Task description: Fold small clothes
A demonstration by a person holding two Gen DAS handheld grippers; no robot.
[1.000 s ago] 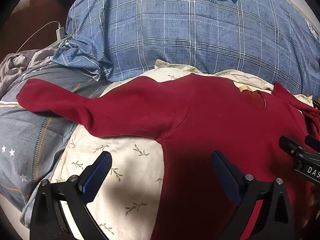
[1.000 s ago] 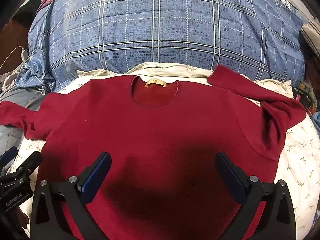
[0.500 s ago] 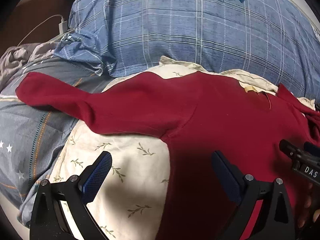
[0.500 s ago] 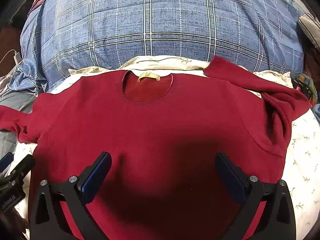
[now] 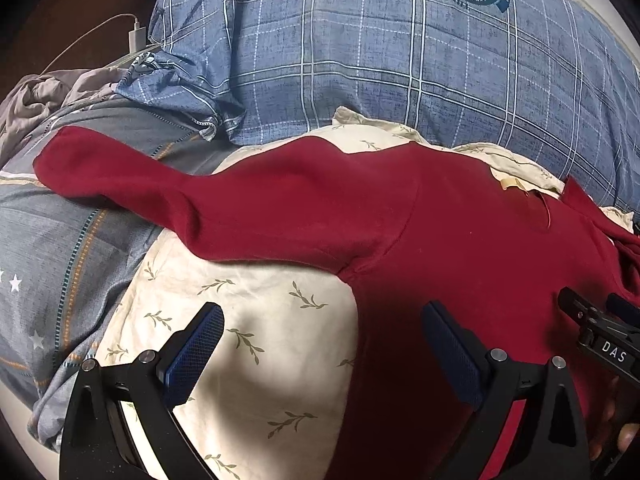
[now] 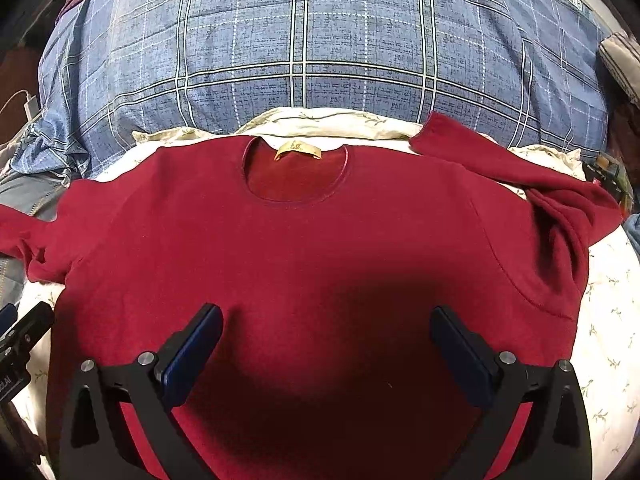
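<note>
A dark red long-sleeved sweater [image 6: 320, 248] lies face up on a cream leaf-print cloth [image 5: 248, 312], its neck with a yellow label [image 6: 297, 149] pointing away. Its left sleeve [image 5: 160, 188] stretches out flat onto grey bedding. The right sleeve [image 6: 520, 176] is bent back over the shoulder. My left gripper [image 5: 320, 332] hovers open over the sweater's left side edge below the armpit. My right gripper [image 6: 326, 332] hovers open above the middle of the sweater's body. Neither holds anything.
A big blue plaid pillow [image 6: 320, 40] rises just behind the sweater. Grey star-print bedding [image 5: 52, 264] lies to the left, with a white charger and cable [image 5: 136, 36] beyond it. A striped item [image 6: 620, 64] sits at the far right.
Both grippers have drawn back slightly toward the sweater's hem, so the sweater sits a little farther up in both views. The sweater itself has not moved.
</note>
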